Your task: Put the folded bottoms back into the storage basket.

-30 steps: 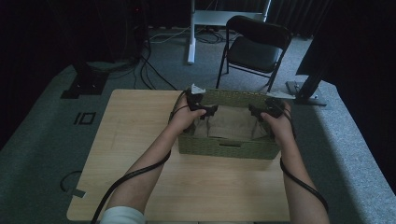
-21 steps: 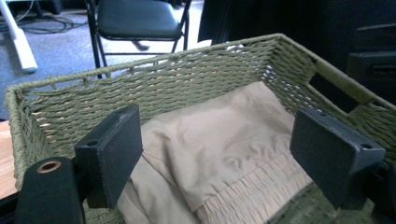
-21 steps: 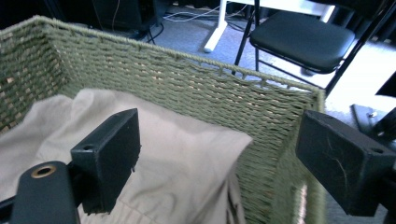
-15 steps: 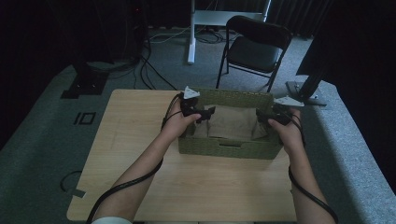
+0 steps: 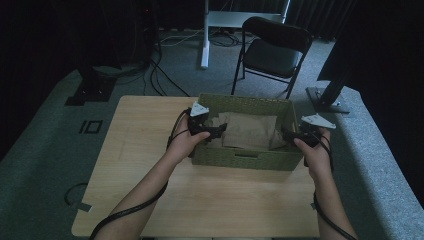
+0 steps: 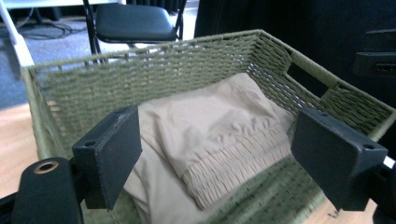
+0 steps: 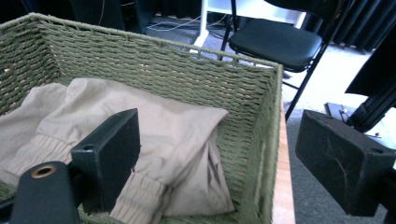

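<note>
An olive woven basket (image 5: 240,159) stands on the wooden table (image 5: 145,150). A beige garment (image 5: 250,131) with an elastic band lies folded inside it. My left gripper (image 5: 219,131) is at the basket's left end and points inward. In the left gripper view, the left gripper (image 6: 219,140) stands open, its jaws wide above the garment (image 6: 210,126) without touching it. My right gripper (image 5: 286,134) is at the basket's right end. The right gripper (image 7: 224,144) is open and straddles the basket's wall (image 7: 261,140), one jaw over the garment (image 7: 163,126) and one outside.
A black folding chair (image 5: 272,50) stands behind the table, with a white stand leg (image 5: 205,35) beside it. Dark equipment bases sit on the grey carpet at left (image 5: 90,90) and right (image 5: 325,97). Bare tabletop lies to the left and in front of the basket.
Both hands have drawn apart from over the basket's middle. The right gripper went to the right end, the left to the near left end. The basket stayed put.
</note>
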The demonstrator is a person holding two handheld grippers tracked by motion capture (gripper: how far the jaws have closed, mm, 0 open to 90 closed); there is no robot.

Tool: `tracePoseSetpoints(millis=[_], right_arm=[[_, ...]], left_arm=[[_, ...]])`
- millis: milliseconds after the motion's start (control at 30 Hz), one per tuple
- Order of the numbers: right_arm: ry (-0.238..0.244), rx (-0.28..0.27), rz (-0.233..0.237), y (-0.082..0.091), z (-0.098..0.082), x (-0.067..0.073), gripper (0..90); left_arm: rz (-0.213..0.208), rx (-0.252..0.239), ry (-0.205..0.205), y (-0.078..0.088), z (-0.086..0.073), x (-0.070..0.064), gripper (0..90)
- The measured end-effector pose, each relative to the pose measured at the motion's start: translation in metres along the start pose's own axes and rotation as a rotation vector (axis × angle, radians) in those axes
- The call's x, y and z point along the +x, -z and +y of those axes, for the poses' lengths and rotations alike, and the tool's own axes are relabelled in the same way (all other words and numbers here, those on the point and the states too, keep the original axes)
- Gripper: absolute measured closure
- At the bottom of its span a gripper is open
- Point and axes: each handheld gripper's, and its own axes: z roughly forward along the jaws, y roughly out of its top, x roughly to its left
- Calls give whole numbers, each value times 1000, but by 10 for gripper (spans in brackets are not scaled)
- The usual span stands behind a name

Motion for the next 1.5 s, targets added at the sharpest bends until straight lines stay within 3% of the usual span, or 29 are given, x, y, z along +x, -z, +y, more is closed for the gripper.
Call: tracePoseSetpoints(millis=[133, 233, 333, 667, 933, 1200, 1500], right_arm=[[7, -7, 8, 11, -8, 2, 135], [4, -14, 20, 18, -15, 3, 135], [3, -10, 26, 23, -23, 3, 135], [-9, -5, 36, 36, -51, 4, 135], [-32, 15, 42, 42, -77, 2, 135], [-51, 66, 67, 39, -108, 6, 131], [-52, 92, 59, 34, -124, 8, 130]], left_arm=[[-7, 5, -1, 4, -12, -2, 173], [10, -11, -7, 7, -23, -6, 173], [-5, 6, -22, 11, -32, -10, 173], [-6, -23, -39, 33, -45, -23, 173], [-48, -16, -37, 40, -67, -36, 172], [-33, 42, -29, 38, -94, -33, 172], [-26, 84, 3, 37, -121, -25, 172]])
